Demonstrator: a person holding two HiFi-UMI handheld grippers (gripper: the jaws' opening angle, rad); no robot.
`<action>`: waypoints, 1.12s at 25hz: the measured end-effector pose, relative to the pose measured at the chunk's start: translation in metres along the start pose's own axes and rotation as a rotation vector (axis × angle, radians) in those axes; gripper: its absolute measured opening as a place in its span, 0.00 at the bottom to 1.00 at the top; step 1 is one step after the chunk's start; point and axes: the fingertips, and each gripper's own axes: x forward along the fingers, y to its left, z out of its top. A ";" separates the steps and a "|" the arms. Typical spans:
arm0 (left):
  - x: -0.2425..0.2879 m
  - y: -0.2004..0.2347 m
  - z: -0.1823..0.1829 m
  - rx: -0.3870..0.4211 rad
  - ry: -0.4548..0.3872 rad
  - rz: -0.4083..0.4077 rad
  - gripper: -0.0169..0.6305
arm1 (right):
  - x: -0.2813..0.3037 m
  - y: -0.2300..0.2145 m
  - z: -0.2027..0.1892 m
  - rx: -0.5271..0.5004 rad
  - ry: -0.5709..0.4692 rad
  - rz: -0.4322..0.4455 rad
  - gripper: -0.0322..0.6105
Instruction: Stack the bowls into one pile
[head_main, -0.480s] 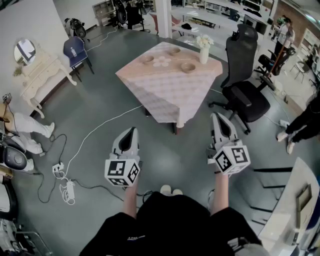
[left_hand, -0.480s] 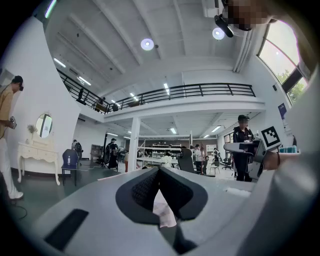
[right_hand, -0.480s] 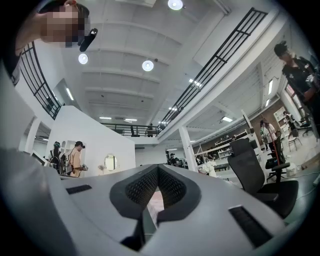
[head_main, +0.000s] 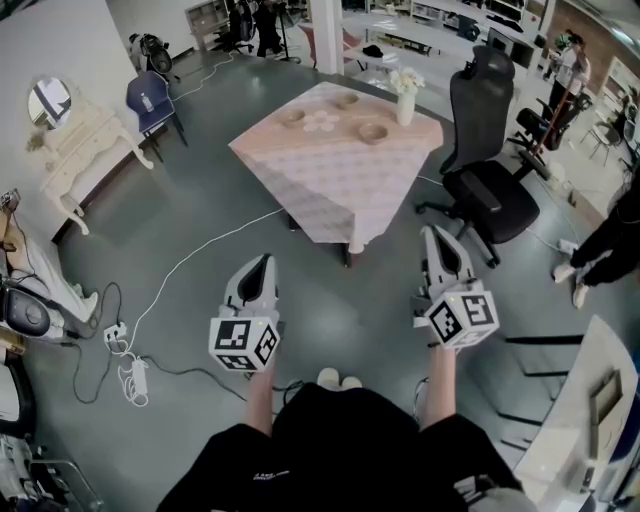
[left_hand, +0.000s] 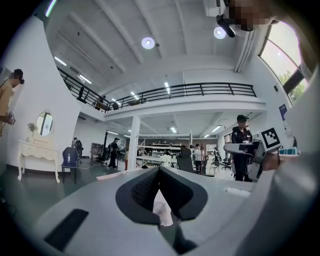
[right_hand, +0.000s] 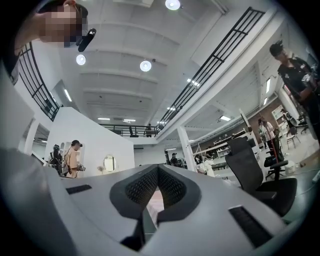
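Observation:
Three wooden bowls stand apart on a table with a pink checked cloth (head_main: 330, 190), far ahead of me: one at the left (head_main: 292, 117), one at the back (head_main: 347, 101), one at the right (head_main: 374, 133). A flowered plate (head_main: 322, 123) lies between them and a vase of white flowers (head_main: 405, 100) stands at the table's right corner. My left gripper (head_main: 266, 258) (left_hand: 159, 169) and right gripper (head_main: 431, 231) (right_hand: 158, 167) are held out level over the grey floor, well short of the table. Both are shut with nothing in them.
A black office chair (head_main: 487, 175) stands right of the table. A white dresser with a mirror (head_main: 80, 140) and a blue chair (head_main: 150, 100) are at the left. Cables and a power strip (head_main: 128, 368) lie on the floor at the left. A white counter (head_main: 585, 420) is at lower right, with people nearby.
Both grippers have kept still. The person low at the left edge has moved mostly out of the head view.

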 end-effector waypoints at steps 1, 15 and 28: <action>0.000 -0.001 0.000 -0.001 0.001 0.003 0.02 | 0.000 -0.001 0.000 0.001 0.002 0.001 0.04; 0.004 -0.002 -0.014 -0.007 0.027 0.042 0.02 | 0.015 -0.007 -0.021 0.040 0.026 0.030 0.04; 0.082 0.051 -0.033 -0.047 0.064 0.016 0.02 | 0.098 -0.030 -0.060 0.050 0.084 -0.021 0.04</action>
